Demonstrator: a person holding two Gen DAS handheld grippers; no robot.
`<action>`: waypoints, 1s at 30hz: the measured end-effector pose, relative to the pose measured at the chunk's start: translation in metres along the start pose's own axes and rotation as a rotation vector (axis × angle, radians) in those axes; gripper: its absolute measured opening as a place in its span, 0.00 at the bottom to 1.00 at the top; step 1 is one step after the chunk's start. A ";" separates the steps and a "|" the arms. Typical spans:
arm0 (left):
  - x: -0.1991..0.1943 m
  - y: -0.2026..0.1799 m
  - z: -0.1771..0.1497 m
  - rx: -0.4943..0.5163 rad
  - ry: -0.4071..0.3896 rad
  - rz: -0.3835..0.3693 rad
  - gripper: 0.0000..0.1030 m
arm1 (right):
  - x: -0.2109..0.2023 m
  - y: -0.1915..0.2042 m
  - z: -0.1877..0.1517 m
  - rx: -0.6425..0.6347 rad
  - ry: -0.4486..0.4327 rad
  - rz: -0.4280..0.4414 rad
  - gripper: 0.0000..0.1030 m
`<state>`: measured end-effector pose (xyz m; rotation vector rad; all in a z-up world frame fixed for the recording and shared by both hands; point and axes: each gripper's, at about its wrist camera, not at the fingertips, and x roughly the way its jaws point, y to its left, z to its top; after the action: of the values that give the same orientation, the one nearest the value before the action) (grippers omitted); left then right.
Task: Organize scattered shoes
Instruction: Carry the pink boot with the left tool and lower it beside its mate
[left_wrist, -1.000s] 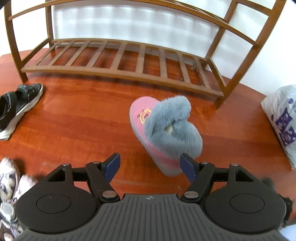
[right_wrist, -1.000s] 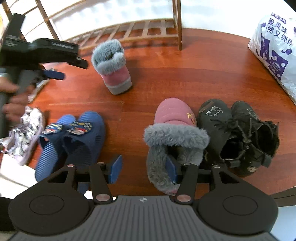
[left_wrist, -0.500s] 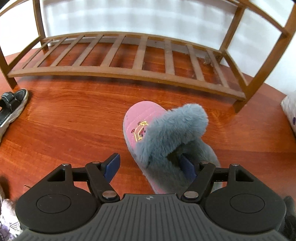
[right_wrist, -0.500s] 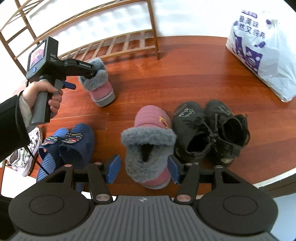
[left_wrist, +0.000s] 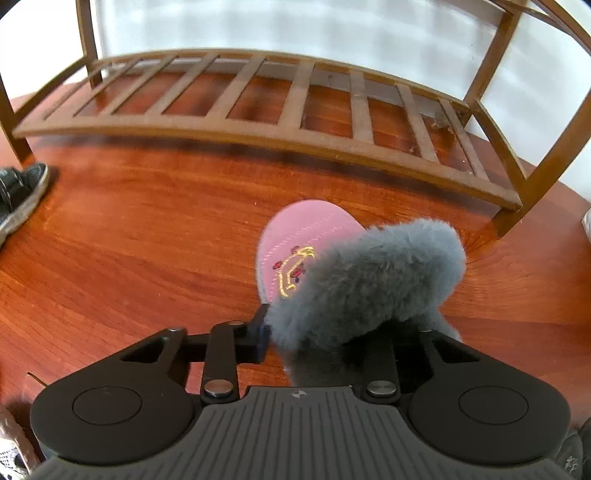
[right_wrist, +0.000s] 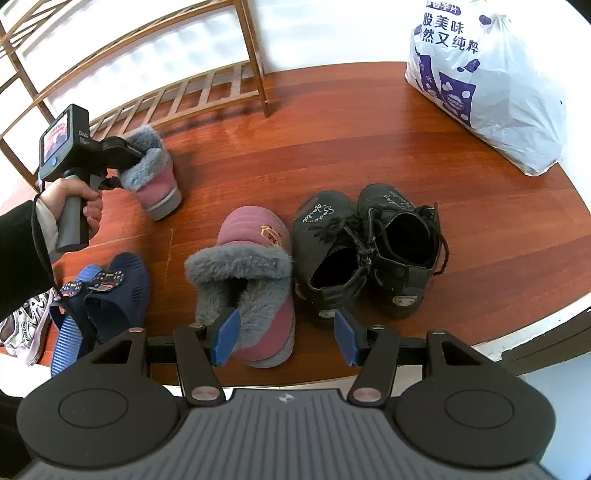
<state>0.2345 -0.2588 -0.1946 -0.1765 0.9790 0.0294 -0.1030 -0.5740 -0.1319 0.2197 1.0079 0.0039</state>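
Note:
A pink boot (left_wrist: 306, 236) with a grey fur cuff stands on the wooden floor in front of the shoe rack (left_wrist: 258, 99). My left gripper (left_wrist: 325, 332) is closing on that cuff: its left pad presses the fur, and fur hides the right finger. In the right wrist view a hand holds that left gripper (right_wrist: 122, 162) at the same boot (right_wrist: 159, 188). The matching pink boot (right_wrist: 255, 258) lies closer, heel toward me. My right gripper (right_wrist: 286, 336) hangs open over its heel, left fingertip in front of the fur lining.
A pair of black lace-up boots (right_wrist: 369, 251) sits right of the near pink boot, with blue slippers (right_wrist: 107, 291) and a white sneaker (right_wrist: 22, 328) on its left. A plastic bag (right_wrist: 491, 92) lies far right. A black sandal (left_wrist: 18, 195) rests by the rack's left leg.
My left gripper dropped onto the far pink boot and its jaws closed from wide open onto the fur cuff. The right gripper shifted so the near pink boot sits more between its fingers.

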 end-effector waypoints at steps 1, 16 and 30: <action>0.000 0.000 0.000 0.001 -0.001 -0.002 0.27 | 0.001 0.000 0.001 -0.004 -0.001 0.003 0.61; -0.077 -0.003 -0.021 -0.025 -0.018 -0.120 0.26 | 0.012 0.007 0.017 -0.035 -0.023 0.055 0.61; -0.128 -0.017 -0.090 -0.005 0.047 -0.176 0.26 | 0.020 -0.003 0.029 -0.085 -0.028 0.077 0.61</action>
<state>0.0904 -0.2829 -0.1357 -0.2686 1.0067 -0.1339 -0.0681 -0.5806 -0.1342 0.1800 0.9686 0.1130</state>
